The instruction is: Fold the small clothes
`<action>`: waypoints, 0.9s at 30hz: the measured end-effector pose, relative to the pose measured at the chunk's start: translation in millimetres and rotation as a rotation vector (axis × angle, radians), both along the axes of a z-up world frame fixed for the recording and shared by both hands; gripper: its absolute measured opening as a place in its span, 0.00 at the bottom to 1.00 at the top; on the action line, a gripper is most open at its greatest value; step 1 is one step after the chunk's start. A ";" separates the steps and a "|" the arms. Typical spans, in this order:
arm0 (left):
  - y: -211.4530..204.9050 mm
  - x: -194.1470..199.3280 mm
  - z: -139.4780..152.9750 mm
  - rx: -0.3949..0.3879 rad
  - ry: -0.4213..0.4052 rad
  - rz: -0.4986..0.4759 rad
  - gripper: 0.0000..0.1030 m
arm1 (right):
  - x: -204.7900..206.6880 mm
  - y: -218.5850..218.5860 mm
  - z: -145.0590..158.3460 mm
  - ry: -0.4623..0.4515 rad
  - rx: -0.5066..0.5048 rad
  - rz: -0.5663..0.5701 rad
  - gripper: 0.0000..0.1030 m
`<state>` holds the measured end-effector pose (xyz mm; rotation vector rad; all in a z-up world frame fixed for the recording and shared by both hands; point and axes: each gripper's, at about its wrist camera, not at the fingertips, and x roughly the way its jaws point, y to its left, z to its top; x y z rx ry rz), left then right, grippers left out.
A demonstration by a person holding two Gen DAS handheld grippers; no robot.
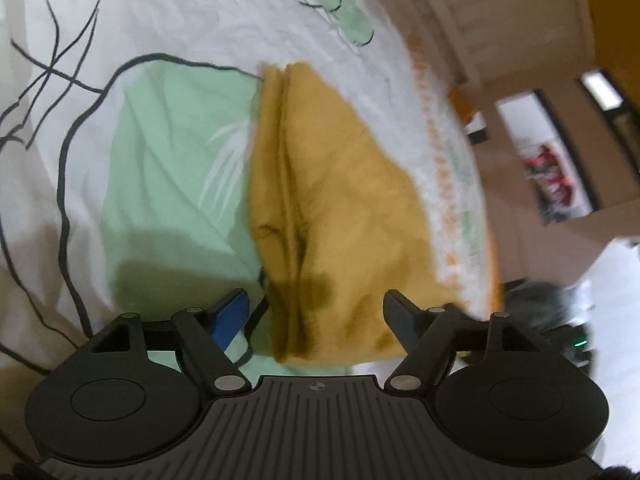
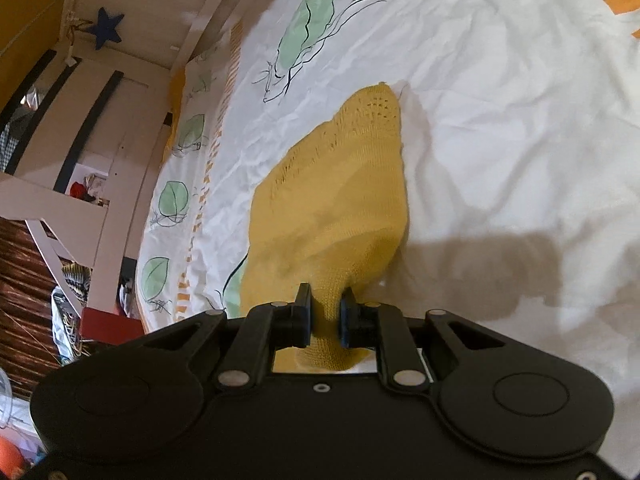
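Observation:
A small mustard-yellow knitted garment lies bunched on a white bed cover with green leaf prints. In the left wrist view my left gripper is open, its jaws spread on either side of the garment's near end, holding nothing. In the right wrist view the same garment stretches away from me, its far edge with a lacy hole pattern. My right gripper is shut on the garment's near end, which is pinched between the blue pads.
The bed's edge with an orange-patterned border runs along the right of the left wrist view; beyond it are floor and furniture. In the right wrist view a white bed frame and room clutter lie to the left. The white cover spreads right.

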<state>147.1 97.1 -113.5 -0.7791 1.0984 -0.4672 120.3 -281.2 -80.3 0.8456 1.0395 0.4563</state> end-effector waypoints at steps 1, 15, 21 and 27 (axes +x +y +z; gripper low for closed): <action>-4.1 0.0 0.6 0.022 -0.015 -0.008 0.71 | -1.1 0.1 0.1 -0.003 -0.004 0.002 0.24; -7.7 3.9 46.0 0.126 -0.133 -0.131 0.12 | -22.6 13.5 17.1 -0.090 -0.151 0.063 0.24; -7.5 -2.8 12.2 0.277 -0.002 -0.182 0.20 | -33.4 45.3 -7.9 -0.047 -0.362 0.170 0.30; -6.6 -23.3 60.4 0.438 -0.195 -0.095 0.44 | -45.2 49.7 28.8 -0.172 -0.511 0.183 0.47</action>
